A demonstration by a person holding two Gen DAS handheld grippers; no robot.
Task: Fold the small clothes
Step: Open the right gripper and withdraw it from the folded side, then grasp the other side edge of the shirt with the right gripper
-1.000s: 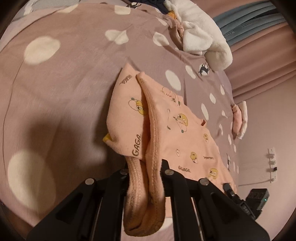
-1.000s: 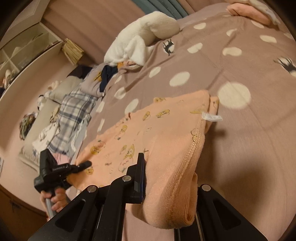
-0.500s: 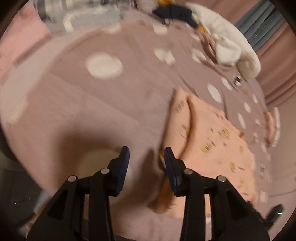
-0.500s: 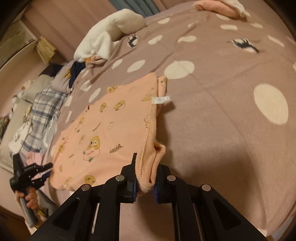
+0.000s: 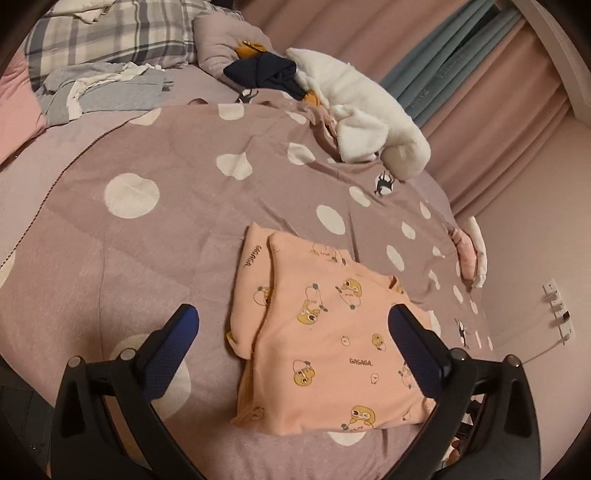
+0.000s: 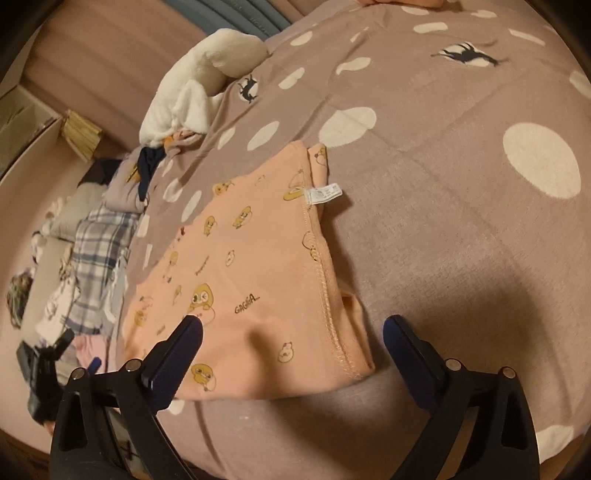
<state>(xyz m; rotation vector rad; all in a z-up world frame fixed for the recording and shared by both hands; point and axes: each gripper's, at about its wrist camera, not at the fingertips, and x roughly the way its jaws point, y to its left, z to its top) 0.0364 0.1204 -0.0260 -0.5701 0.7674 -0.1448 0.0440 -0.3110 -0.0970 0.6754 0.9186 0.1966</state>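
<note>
A peach garment [image 5: 332, 332] printed with yellow ducks and "GAGAGA" lies folded flat on the mauve polka-dot bedspread [image 5: 147, 229]. My left gripper [image 5: 293, 314] hovers over its near edge, jaws opening wide, pads touching nothing; the cloth lies below the gap. In the right wrist view the same garment [image 6: 251, 280] shows its stitched hem and a white label [image 6: 324, 192]. My right gripper [image 6: 292, 324] stands above that hem corner, jaws also opening, with no cloth pinched. The left gripper [image 6: 44, 365] shows at the far left of this view.
A white fleece blanket [image 5: 362, 110] and a navy garment [image 5: 262, 72] lie heaped at the head of the bed. Plaid bedding [image 5: 110, 33] and grey clothes [image 5: 103, 92] sit at the far left. A pink folded item [image 5: 465, 254] rests by the right edge, near curtains [image 5: 480, 92].
Both grippers were shut on the garment's edge and have let go, jaws spreading wide. The garment dropped flat onto the bed. The left gripper rose and drew back.
</note>
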